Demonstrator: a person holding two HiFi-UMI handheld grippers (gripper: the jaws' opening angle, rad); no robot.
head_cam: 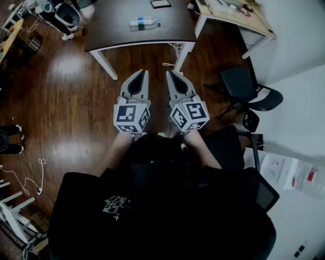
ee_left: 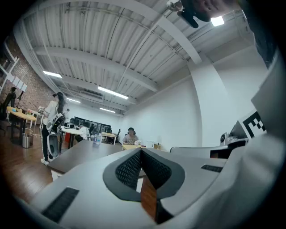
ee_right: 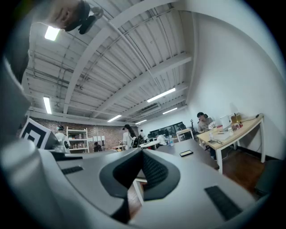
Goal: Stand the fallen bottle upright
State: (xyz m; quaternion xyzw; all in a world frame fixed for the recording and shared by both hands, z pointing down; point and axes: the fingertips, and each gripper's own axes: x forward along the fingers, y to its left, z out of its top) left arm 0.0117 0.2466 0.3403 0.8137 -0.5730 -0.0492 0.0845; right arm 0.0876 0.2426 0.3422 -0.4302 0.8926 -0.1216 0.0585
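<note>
The bottle (head_cam: pixel 144 22) lies on its side near the middle of the dark tabletop (head_cam: pixel 109 35), well ahead of you and out of reach. You are at the approach step: nothing is grasped yet and the bottle has not been touched. Your left claw (head_cam: pixel 140 73) and right claw (head_cam: pixel 170 74) are held level, side by side over the wood floor (head_cam: pixel 66 101). Each has its jaws pressed together with nothing between them. Next, I judge, you need to step up to the tabletop, pick one claw and spread its jaws. Then bring it in across the bottle's body, so you can clamp it and tip it onto its base. Counting: one bottle, one dark tabletop, two claws, and one flat dark device (head_cam: pixel 160 3) at the tabletop's far edge. One lighter desk (head_cam: pixel 264 25) stands off to the right.
</note>
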